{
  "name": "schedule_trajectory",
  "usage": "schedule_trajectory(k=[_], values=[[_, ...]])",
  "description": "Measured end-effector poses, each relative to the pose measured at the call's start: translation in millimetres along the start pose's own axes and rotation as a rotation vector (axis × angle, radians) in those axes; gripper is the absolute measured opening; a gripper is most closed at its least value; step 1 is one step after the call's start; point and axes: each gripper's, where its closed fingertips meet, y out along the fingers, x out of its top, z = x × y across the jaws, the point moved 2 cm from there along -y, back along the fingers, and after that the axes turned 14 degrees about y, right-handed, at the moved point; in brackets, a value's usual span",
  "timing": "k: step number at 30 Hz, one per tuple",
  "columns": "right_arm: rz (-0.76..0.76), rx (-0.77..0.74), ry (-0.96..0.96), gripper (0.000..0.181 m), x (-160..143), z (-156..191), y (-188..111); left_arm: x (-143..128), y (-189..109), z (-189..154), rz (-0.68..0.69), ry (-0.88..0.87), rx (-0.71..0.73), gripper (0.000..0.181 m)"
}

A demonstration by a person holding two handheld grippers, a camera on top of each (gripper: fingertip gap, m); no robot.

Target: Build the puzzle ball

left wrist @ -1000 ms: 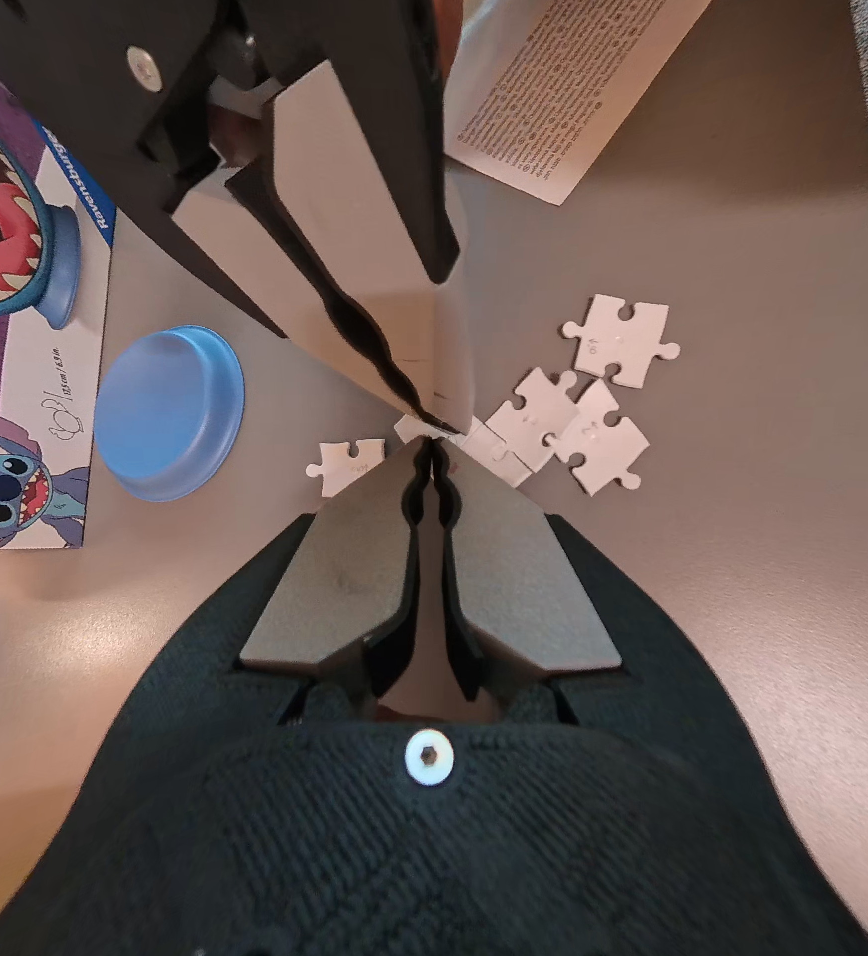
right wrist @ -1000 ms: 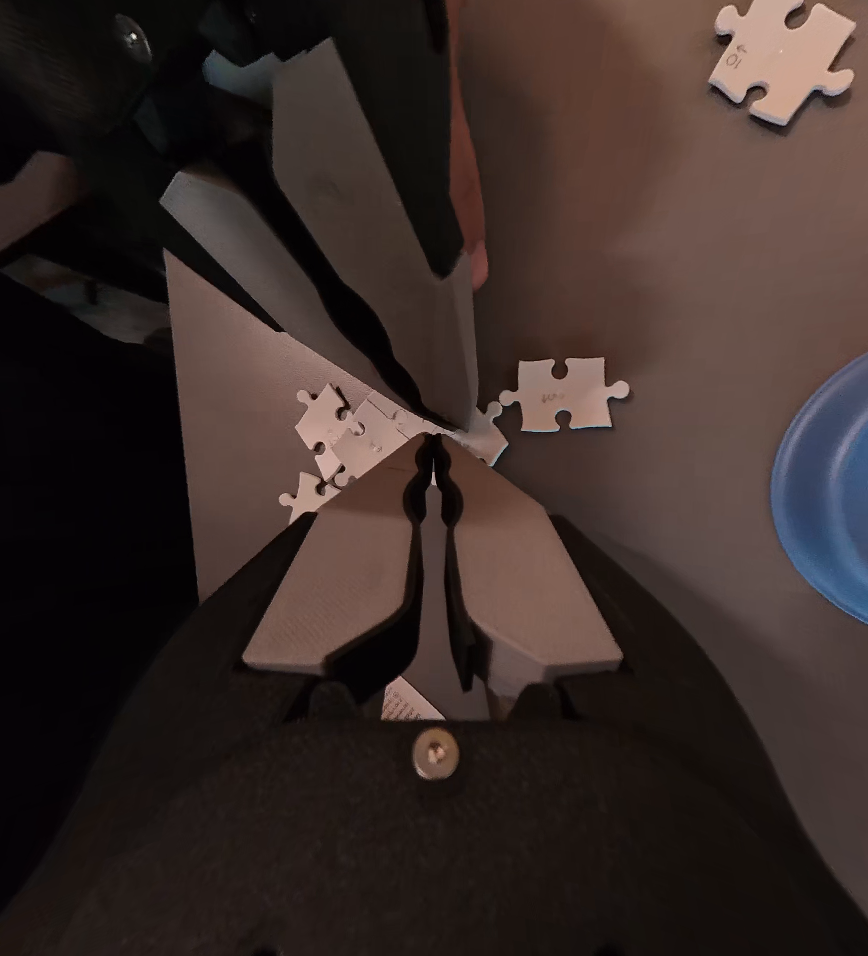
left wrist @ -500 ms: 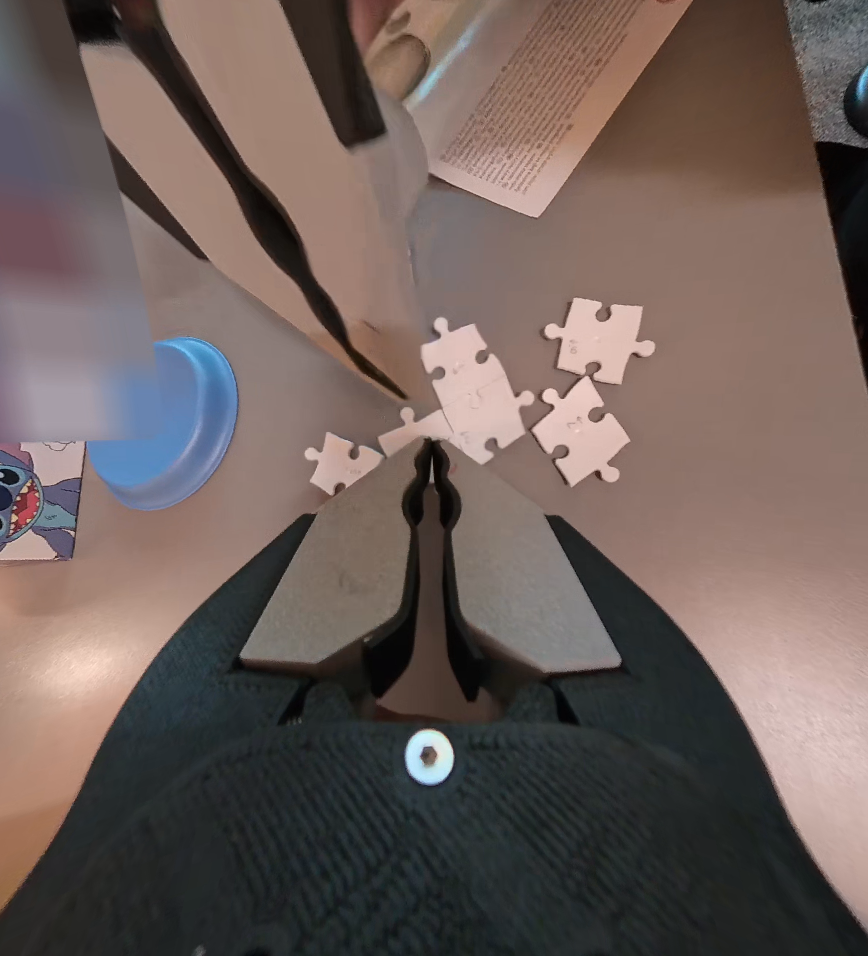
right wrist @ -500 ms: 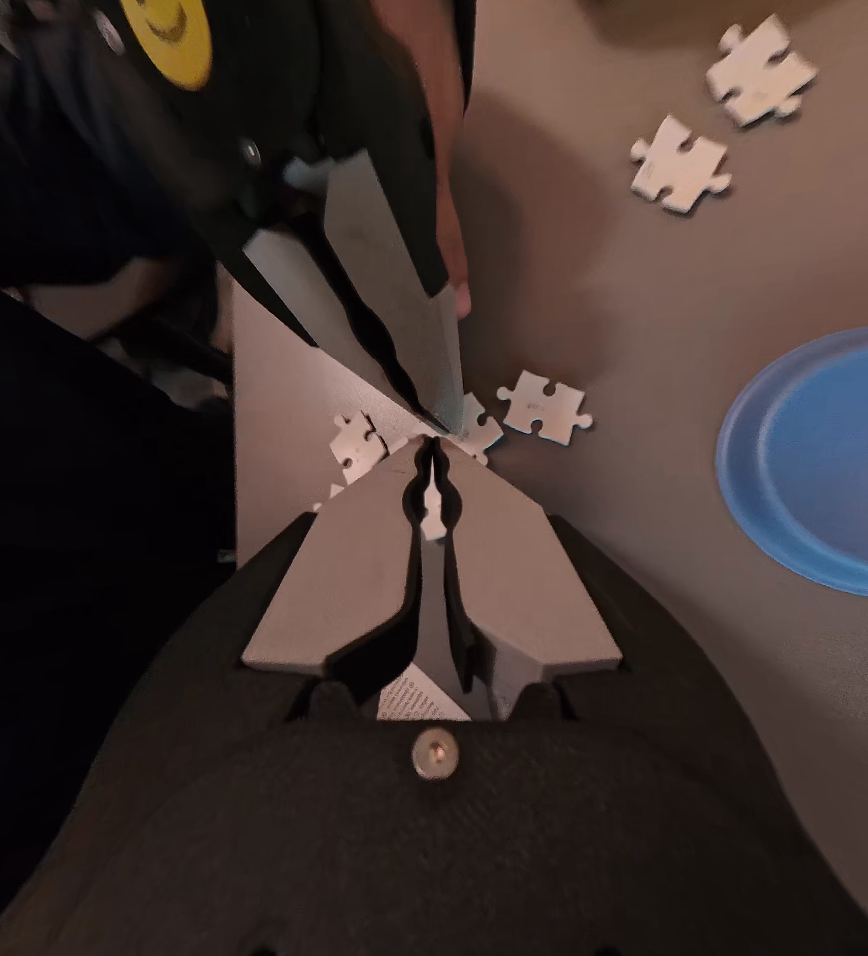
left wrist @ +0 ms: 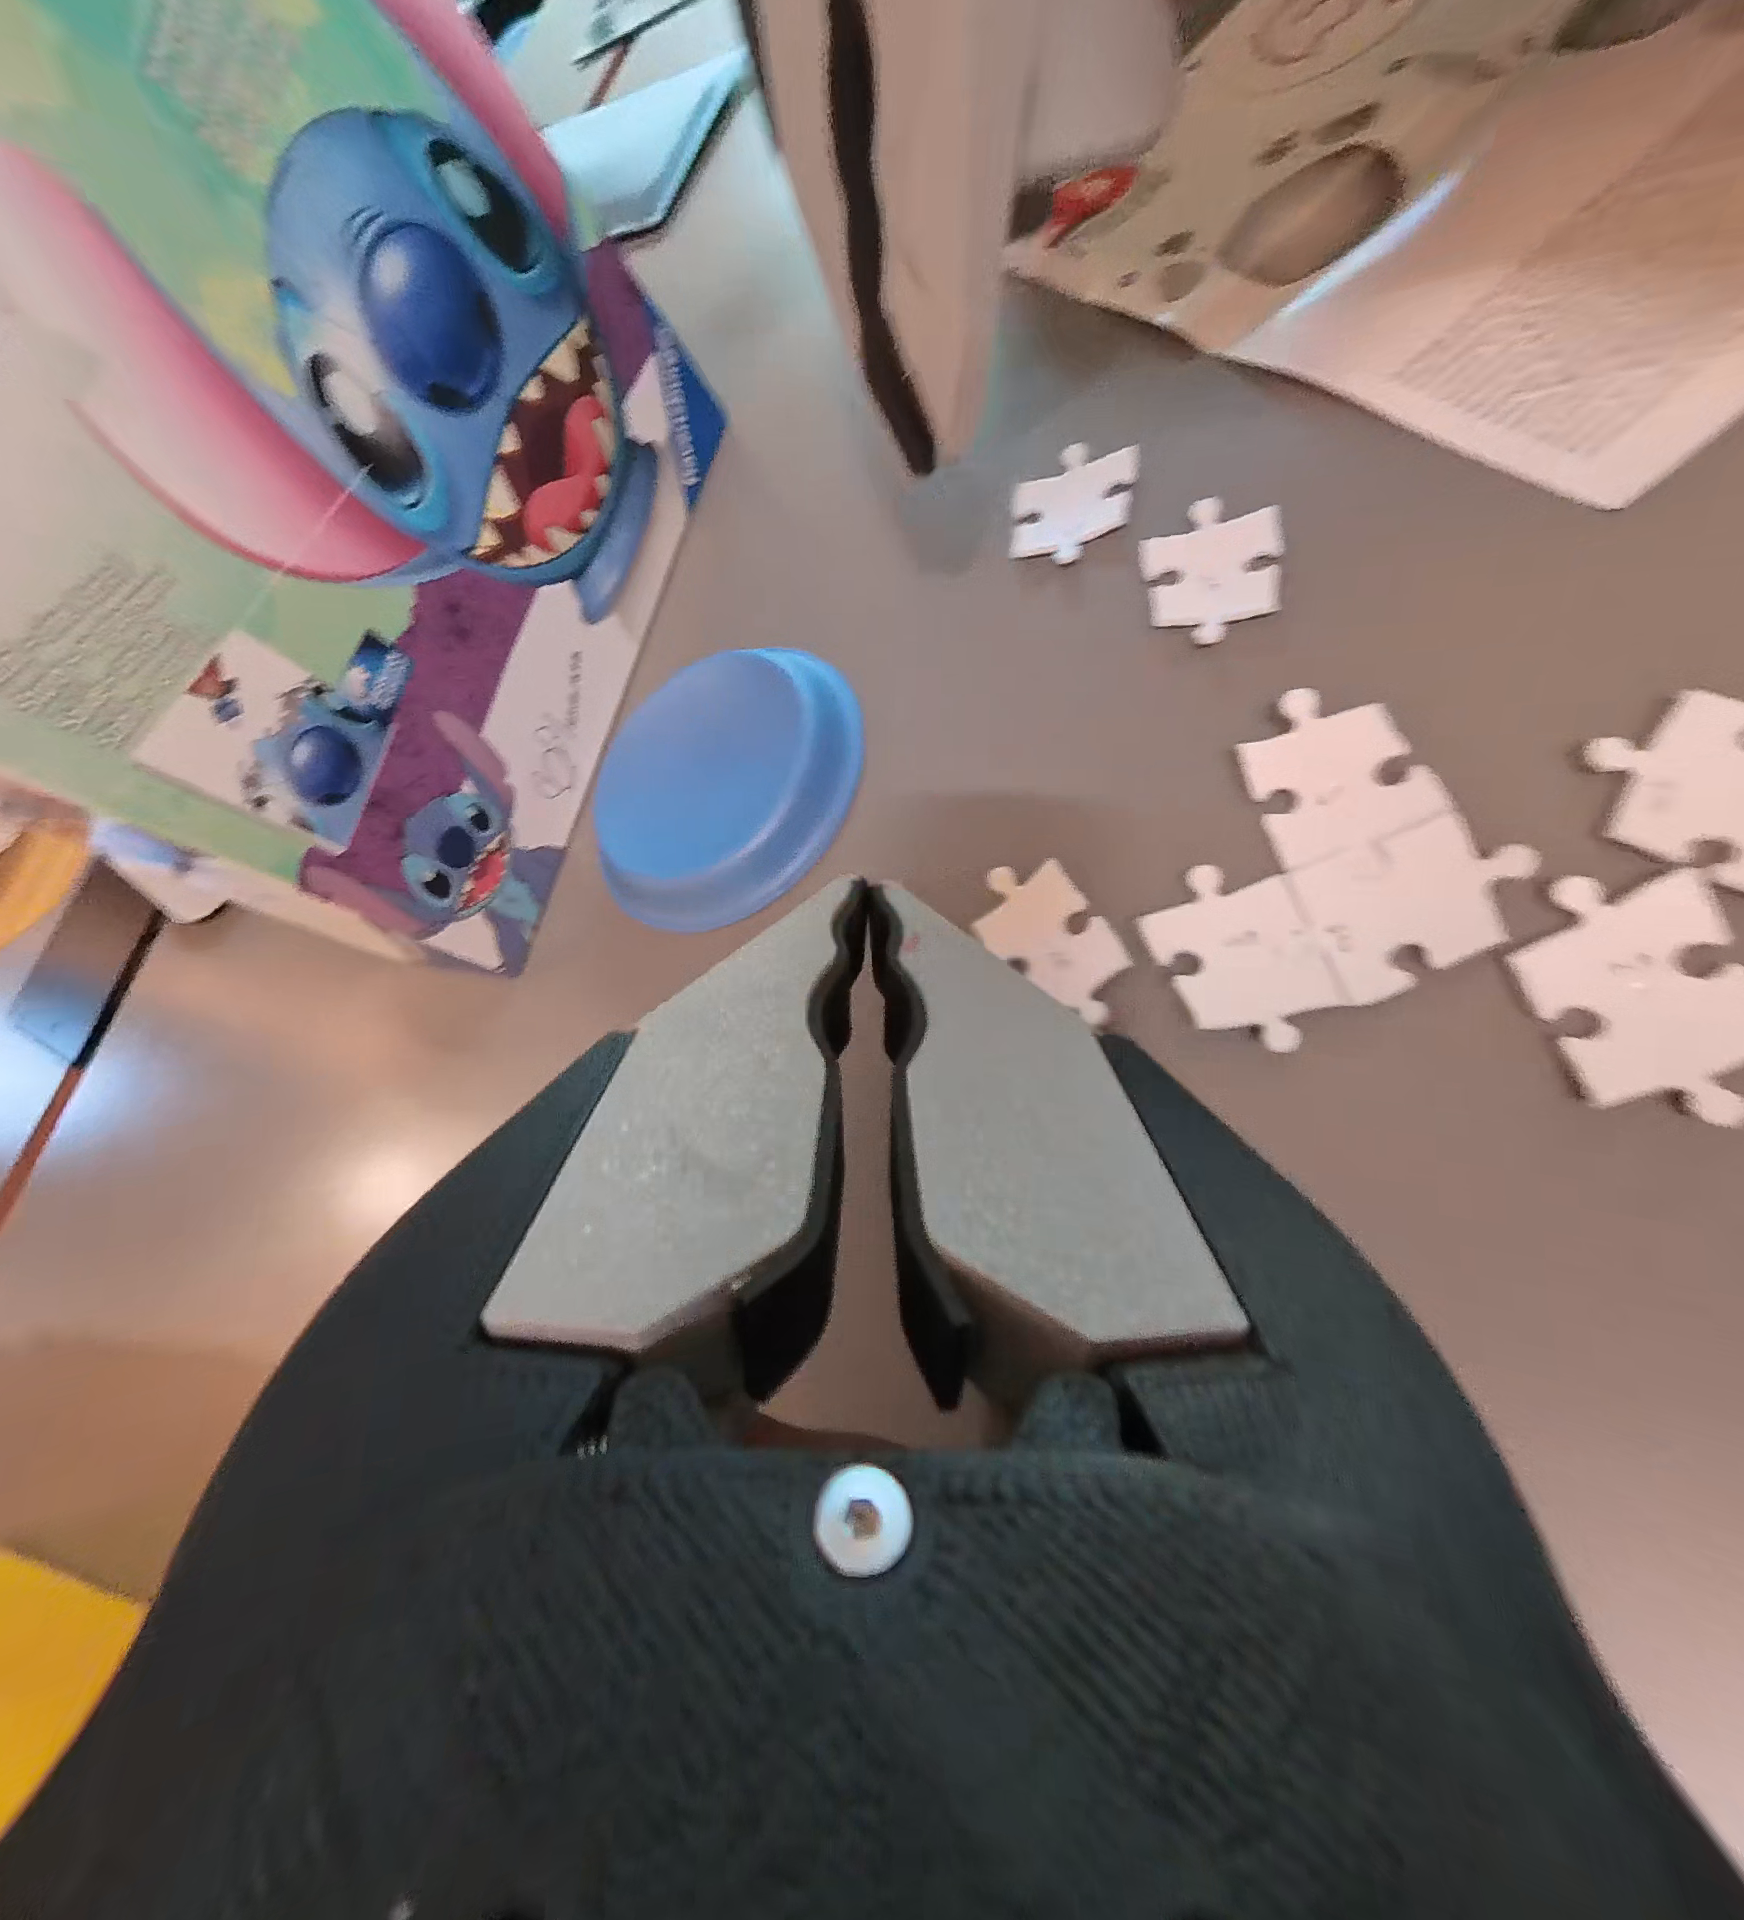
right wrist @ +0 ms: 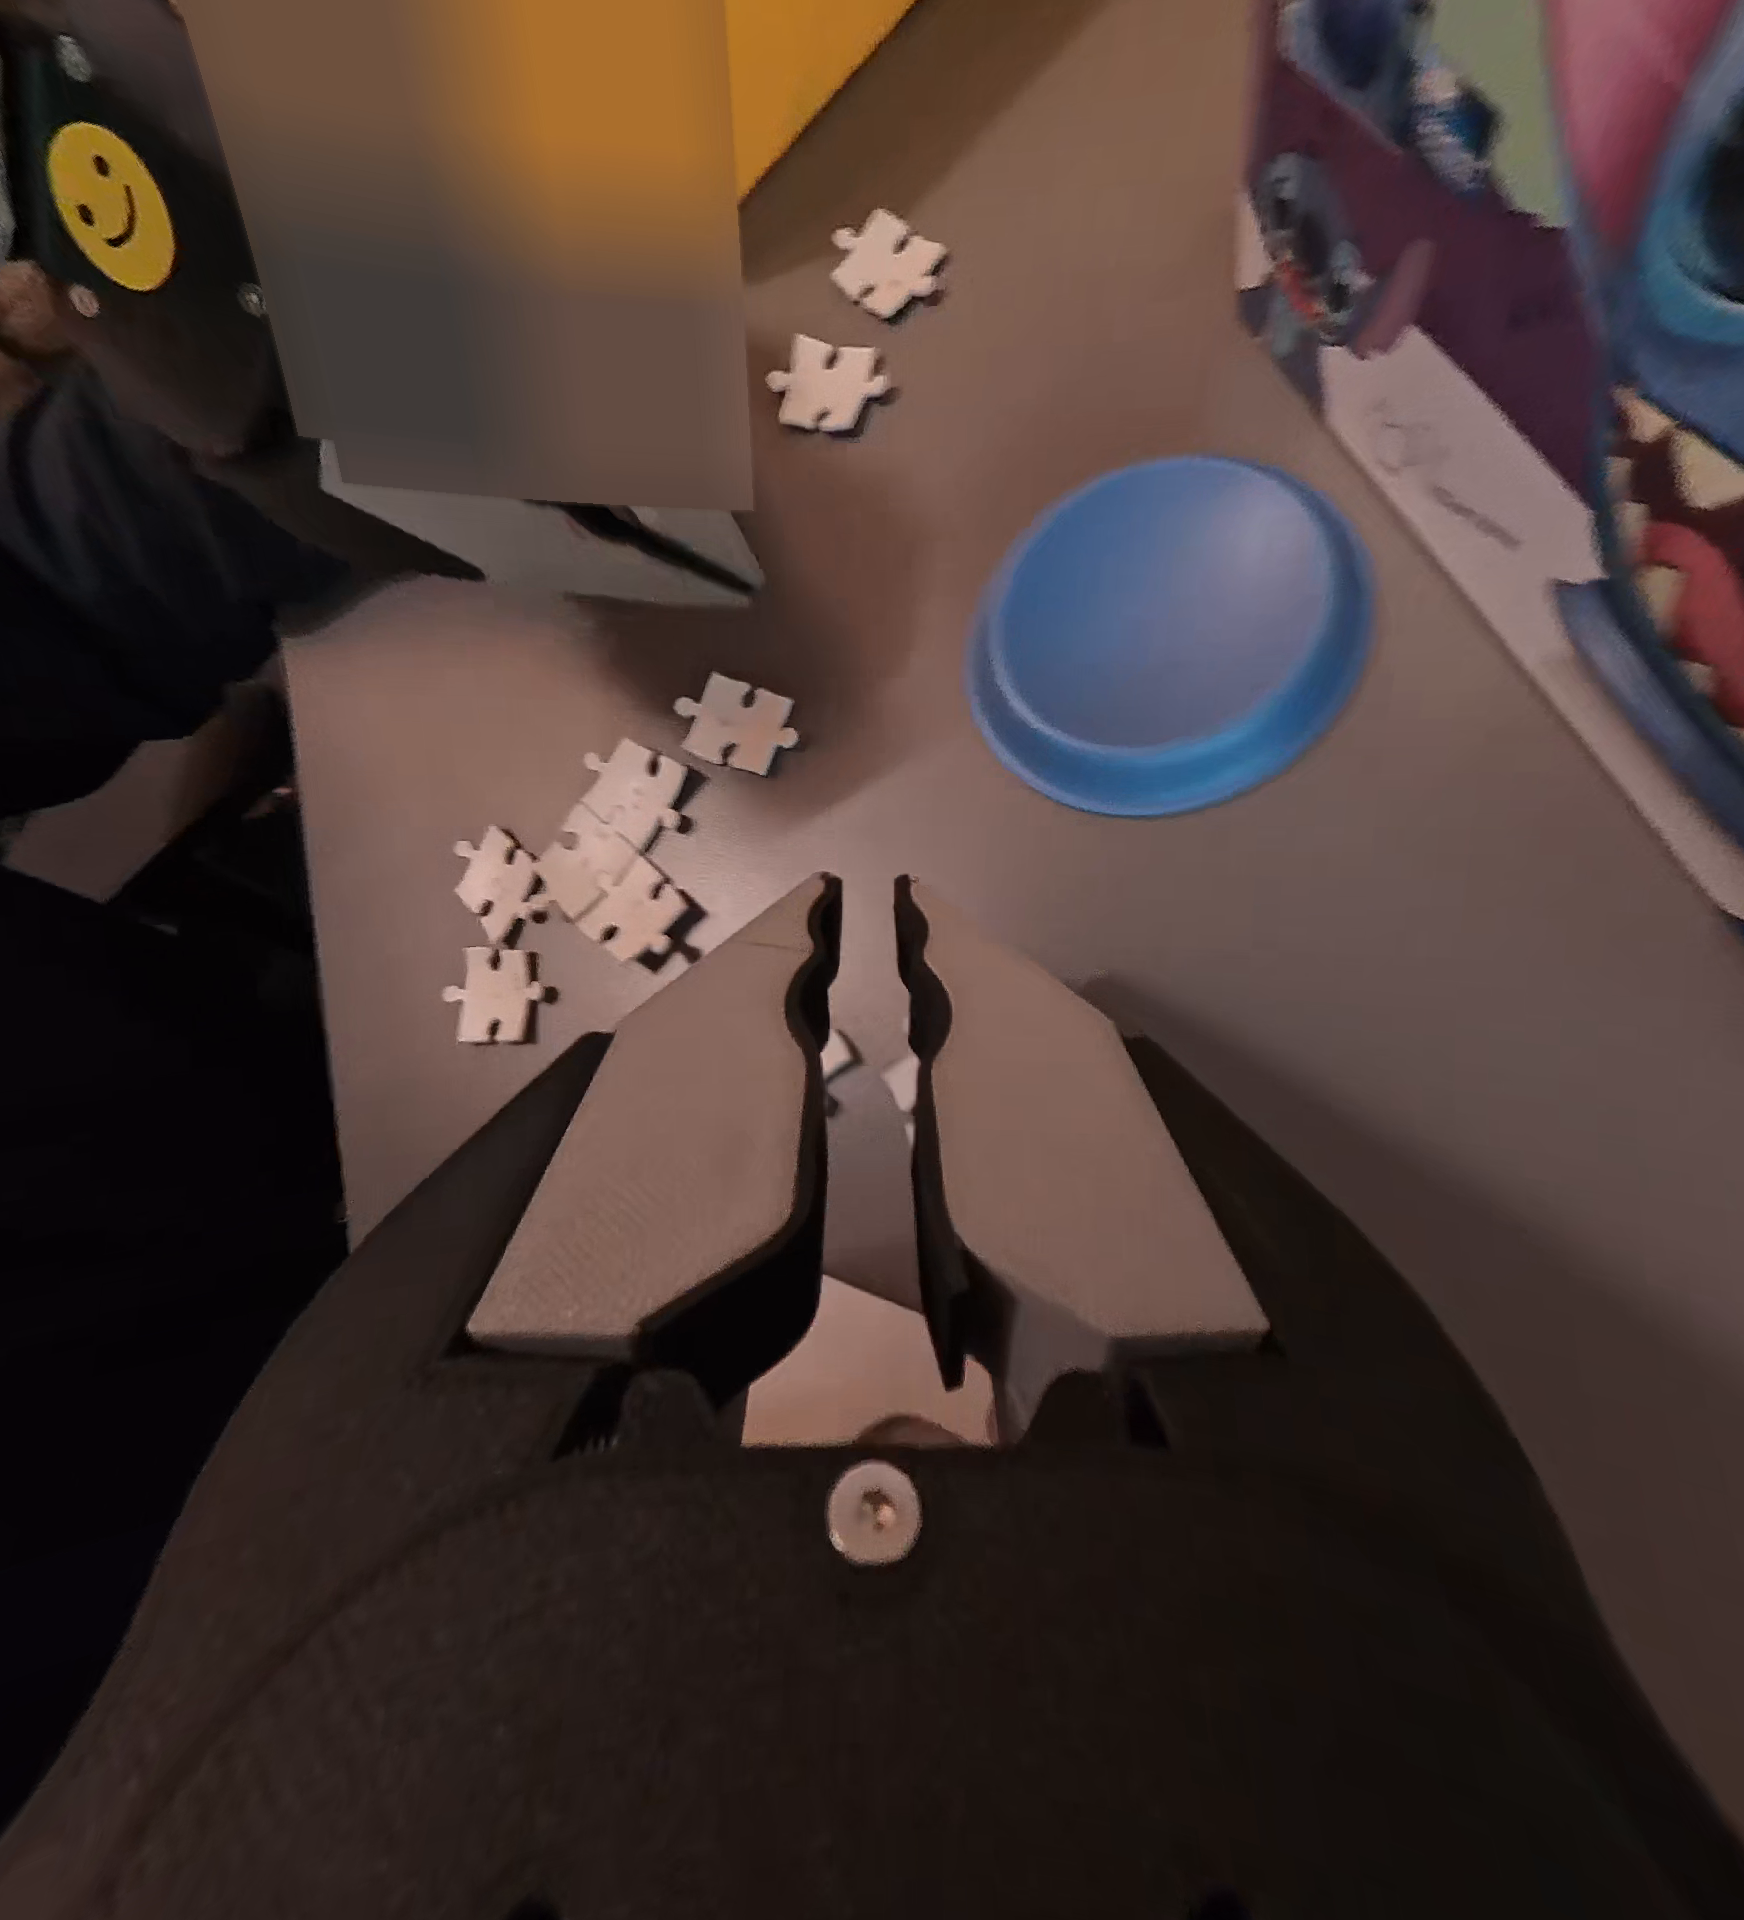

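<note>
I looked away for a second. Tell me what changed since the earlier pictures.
Both grippers lifted off and drew apart. The right gripper opened its fingers and let go; the left gripper stays shut, holding nothing. The joined puzzle pieces now lie on the table. The blue stand stayed put.

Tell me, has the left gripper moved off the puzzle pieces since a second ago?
Yes. The left gripper has pulled back and up: its shut tips, earlier at the joined pieces, now sit nearer the blue stand, holding nothing.
</note>
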Motion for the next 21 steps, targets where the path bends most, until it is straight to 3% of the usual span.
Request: schedule_trajectory(k=[4, 12, 21], values=[[-0.075, -0.046, 0.012, 0.011, 5.2, -12.2, -27.9, -15.3, 0.6, 24.4, 0.074, -0.045, 0.144, 0.0], [-0.398, -0.098, 0.005, 0.025, 27.6, -30.5, -105.2, -43.1, -5.1, 55.3, 0.171, -0.198, 0.306, 0.0], [-0.391, -0.211, -0.015, 0.026, 15.8, -51.8, -109.5, -53.1, -0.8, 57.4, 0.239, -0.206, 0.349, 0.0]])
